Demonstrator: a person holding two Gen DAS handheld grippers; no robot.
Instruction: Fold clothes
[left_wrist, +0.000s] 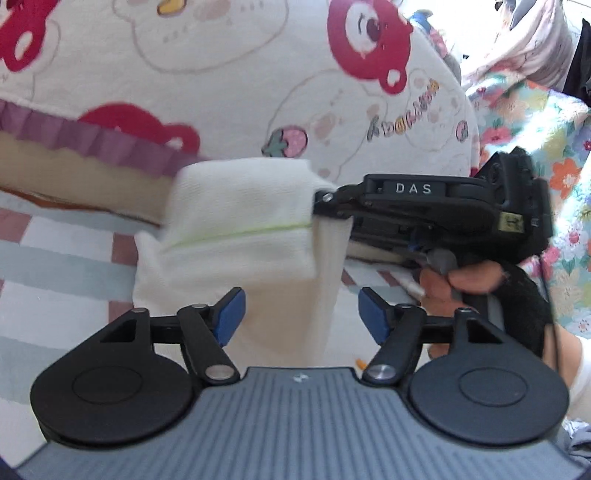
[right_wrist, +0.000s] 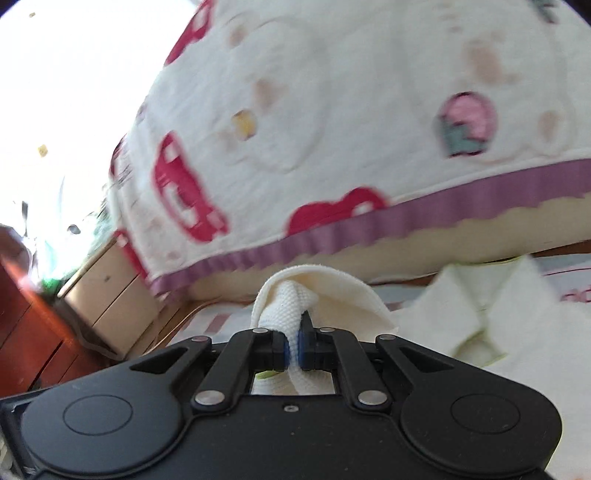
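- Bed (left_wrist: 221, 55): quilt with red bear print and a purple frill, behind the work; a checked mat (left_wrist: 55, 236) lies below it.
- White garment (left_wrist: 236, 221): lifted off the mat, doubled over with a pale green seam line across it, one length hanging down. A collar (right_wrist: 484, 295) shows in the right wrist view, resting low on the mat.
- My left gripper (left_wrist: 301, 312): released, blue pads wide apart, nothing between them, just before the hanging cloth.
- My right gripper (right_wrist: 293, 345): clenched on a bunched edge of the white garment, held up.
- Step, by my judgement: mid-fold, cloth carried single-handed.
- Next move calls for my left gripper taking a free edge so the cloth spreads flat.
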